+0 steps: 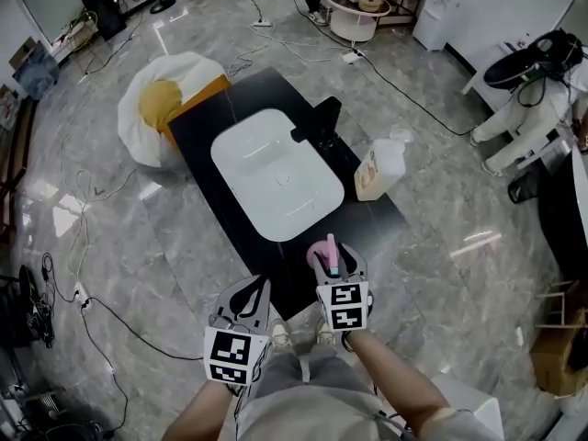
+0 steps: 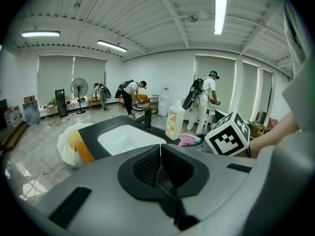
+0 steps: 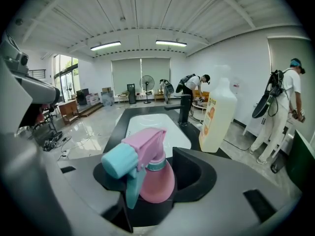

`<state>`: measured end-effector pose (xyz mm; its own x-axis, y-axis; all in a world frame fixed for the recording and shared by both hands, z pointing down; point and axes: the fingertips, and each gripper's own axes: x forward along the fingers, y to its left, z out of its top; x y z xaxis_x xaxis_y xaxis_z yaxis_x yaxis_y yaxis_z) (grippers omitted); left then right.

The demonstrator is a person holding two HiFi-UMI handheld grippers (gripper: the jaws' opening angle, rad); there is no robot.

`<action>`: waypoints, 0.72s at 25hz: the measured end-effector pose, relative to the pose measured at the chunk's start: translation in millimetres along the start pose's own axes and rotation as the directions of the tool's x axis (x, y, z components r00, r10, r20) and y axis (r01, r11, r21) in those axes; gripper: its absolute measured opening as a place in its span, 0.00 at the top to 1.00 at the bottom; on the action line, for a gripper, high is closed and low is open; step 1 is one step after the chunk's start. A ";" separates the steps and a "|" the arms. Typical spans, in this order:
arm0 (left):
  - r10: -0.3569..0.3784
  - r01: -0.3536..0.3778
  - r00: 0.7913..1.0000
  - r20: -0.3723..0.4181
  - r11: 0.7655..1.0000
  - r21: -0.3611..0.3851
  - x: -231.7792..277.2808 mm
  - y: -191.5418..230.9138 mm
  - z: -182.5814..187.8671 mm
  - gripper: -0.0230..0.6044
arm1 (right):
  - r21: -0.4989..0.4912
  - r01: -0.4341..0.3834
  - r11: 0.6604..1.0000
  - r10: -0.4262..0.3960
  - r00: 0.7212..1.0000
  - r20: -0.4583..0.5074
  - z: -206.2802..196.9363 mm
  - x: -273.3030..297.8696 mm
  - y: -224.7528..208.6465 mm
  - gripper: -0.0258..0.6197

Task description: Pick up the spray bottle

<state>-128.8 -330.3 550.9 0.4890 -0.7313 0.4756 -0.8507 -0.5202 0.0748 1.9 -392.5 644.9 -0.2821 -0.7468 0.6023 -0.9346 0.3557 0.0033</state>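
Note:
The pink spray bottle [image 1: 323, 251] with a teal nozzle stands upright near the front edge of the black counter [image 1: 207, 131]. My right gripper [image 1: 336, 263] is around it. In the right gripper view the bottle's round body [image 3: 158, 181] fills the gap of the right gripper [image 3: 147, 168]. The right pad [image 3: 189, 168] touches it, while the bottle's head hides the left pad. My left gripper [image 1: 260, 288] hangs just left of it over the counter's front edge, pads together and holding nothing. In the left gripper view, beyond my left gripper [image 2: 160, 149], the bottle [image 2: 187, 140] shows as a pink patch.
A white sink [image 1: 276, 173] is set into the counter, with a black faucet [image 1: 319, 122] behind it and a white detergent jug [image 1: 379, 168] at the right. A white and orange beanbag [image 1: 161, 108] lies left of the counter. Cables run over the grey floor [image 1: 441, 237]. People stand far off.

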 end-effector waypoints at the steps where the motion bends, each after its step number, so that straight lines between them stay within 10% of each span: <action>1: 0.003 -0.003 1.000 -0.002 1.000 -0.008 -1.0 0.2 -1.3 0.93 | -0.005 0.006 1.000 -0.006 1.000 0.002 0.4 0.6 -0.8 0.59; 18: 0.064 -0.063 0.994 0.085 0.998 -0.003 -27.8 -1.5 34.5 0.93 | -0.134 -0.125 0.983 0.146 0.977 0.157 83.3 -73.1 4.9 0.71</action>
<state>-134.4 -324.4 507.4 0.4486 -0.7978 0.4027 -0.8807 -0.4714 0.0472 -0.1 -382.9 534.4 -0.4457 -0.7659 0.4635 -0.8544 0.5184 0.0351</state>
